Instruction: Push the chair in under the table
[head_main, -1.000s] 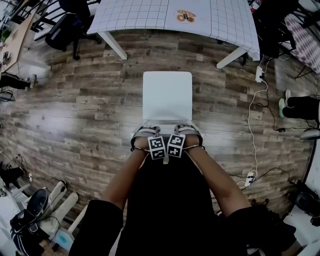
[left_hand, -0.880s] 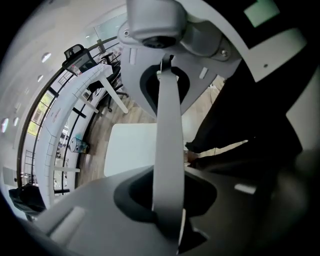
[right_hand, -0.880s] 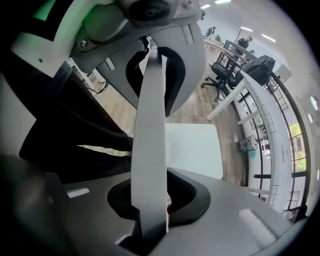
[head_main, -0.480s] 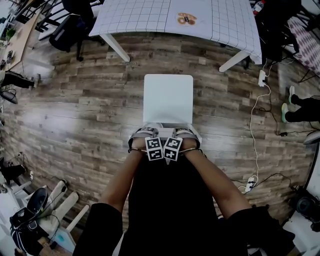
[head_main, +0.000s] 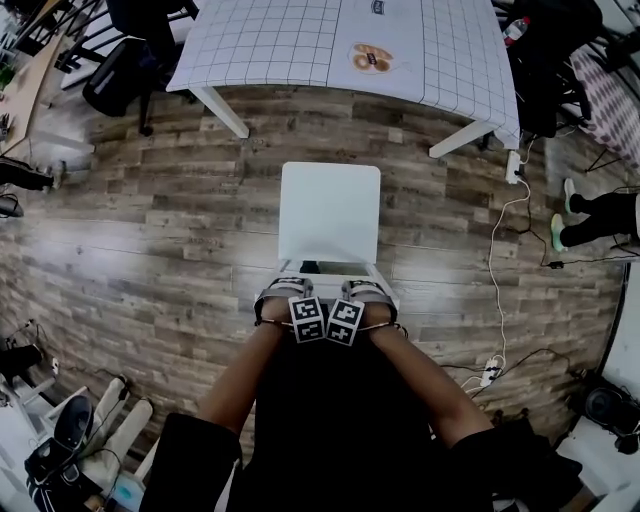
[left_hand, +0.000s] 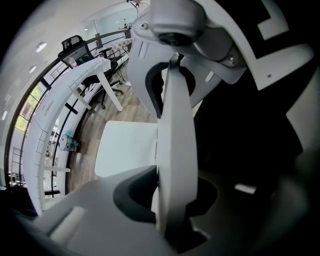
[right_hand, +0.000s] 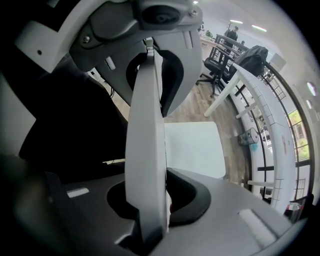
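A white chair (head_main: 330, 212) stands on the wood floor just short of the white grid-covered table (head_main: 300, 40), its seat facing the table. Both grippers point down onto the top of its backrest (head_main: 330, 268), side by side. My left gripper (head_main: 287, 292) has the white backrest rail (left_hand: 175, 150) between its jaws, pads against it, and the jaws are opening slightly. My right gripper (head_main: 366, 292) holds the same rail (right_hand: 145, 150) the same way, jaws also opening a little. The seat (left_hand: 127, 147) (right_hand: 195, 147) shows beyond the rail.
Two slanted table legs (head_main: 222, 112) (head_main: 462, 138) flank the gap ahead of the chair. Black office chairs (head_main: 125, 60) stand at the far left. A white cable and power strip (head_main: 516, 165) lie at right, near a person's feet (head_main: 590, 215). Shoes (head_main: 60, 440) lie at lower left.
Both grippers and the chair have edged forward toward the table. More of the tabletop shows, and a gap under the backrest now shows.
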